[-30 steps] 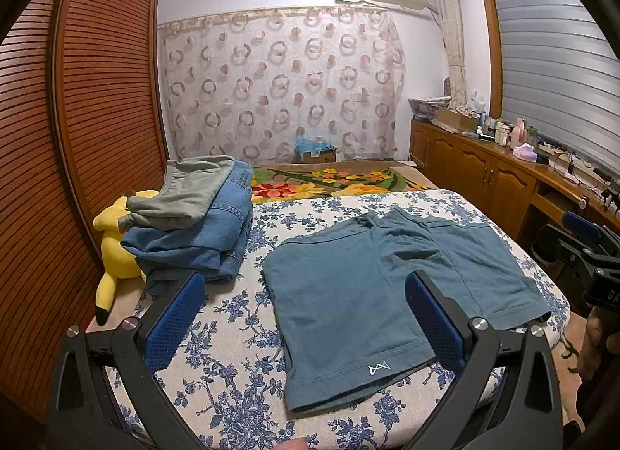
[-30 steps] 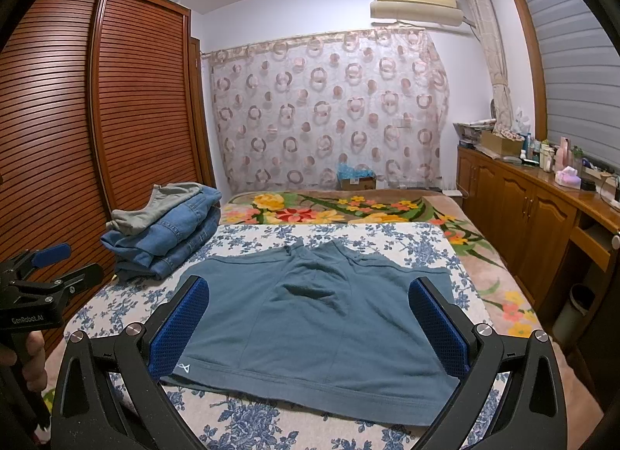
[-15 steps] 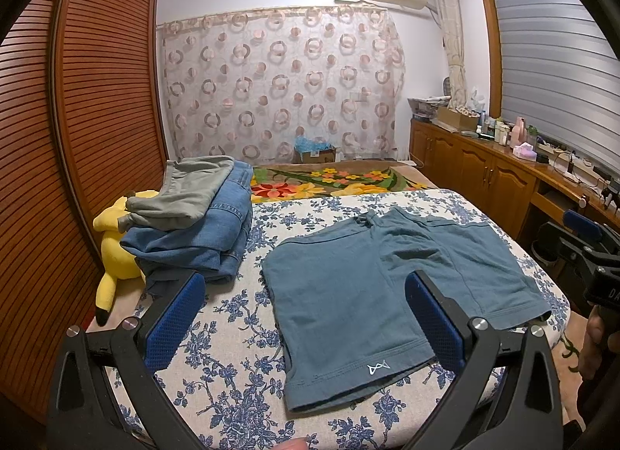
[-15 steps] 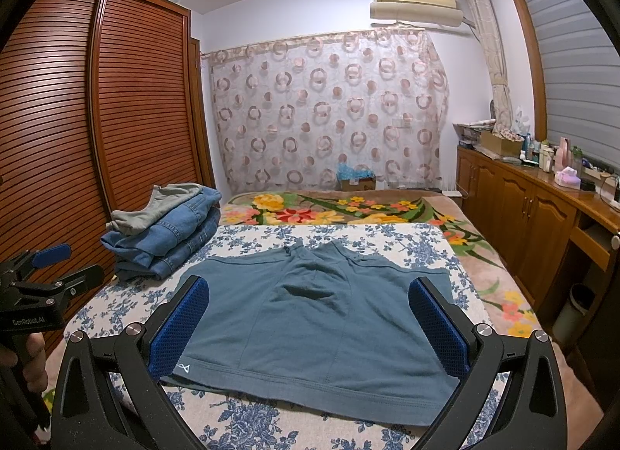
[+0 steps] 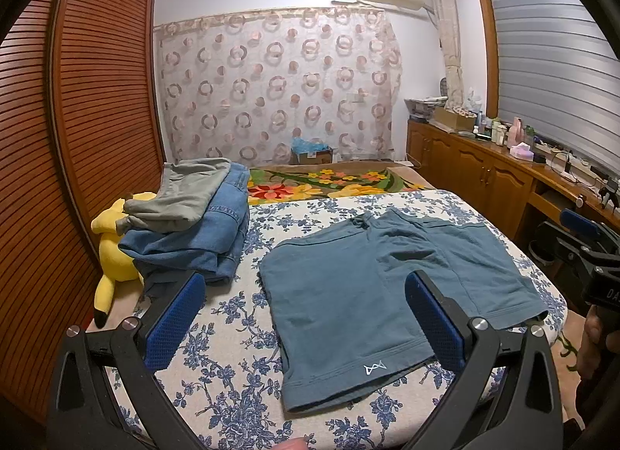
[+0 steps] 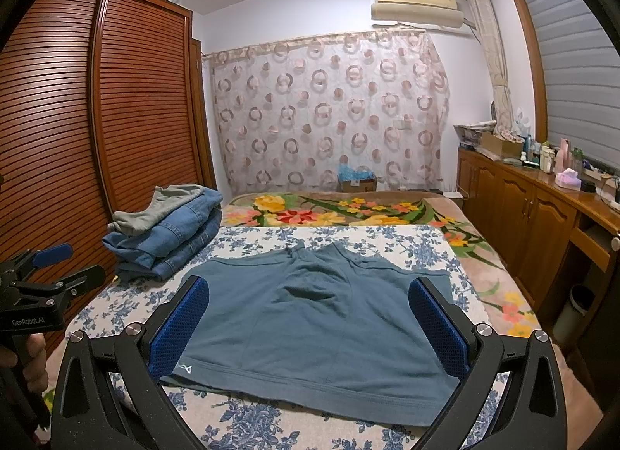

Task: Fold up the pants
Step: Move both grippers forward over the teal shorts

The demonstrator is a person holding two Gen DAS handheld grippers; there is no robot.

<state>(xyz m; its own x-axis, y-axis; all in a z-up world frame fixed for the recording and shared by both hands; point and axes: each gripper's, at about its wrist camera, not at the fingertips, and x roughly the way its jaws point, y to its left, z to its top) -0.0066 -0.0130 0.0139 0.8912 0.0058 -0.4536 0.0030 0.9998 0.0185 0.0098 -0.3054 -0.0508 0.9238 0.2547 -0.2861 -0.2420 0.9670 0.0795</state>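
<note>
Nothing is seen to have changed over the last second: the teal shorts lie spread flat near the front edge of the bed, unfolded. The left gripper and right gripper are held above that edge, fingers spread wide and empty. No fold is judged begun. A stack of folded clothes sits near the bed's left edge.

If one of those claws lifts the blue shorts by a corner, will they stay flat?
Probably not. The shorts lie limp with soft creases on the bedspread, so they would likely droop. They look thin, so likely light. The knit cloth should grip the pads rather than slip.
</note>
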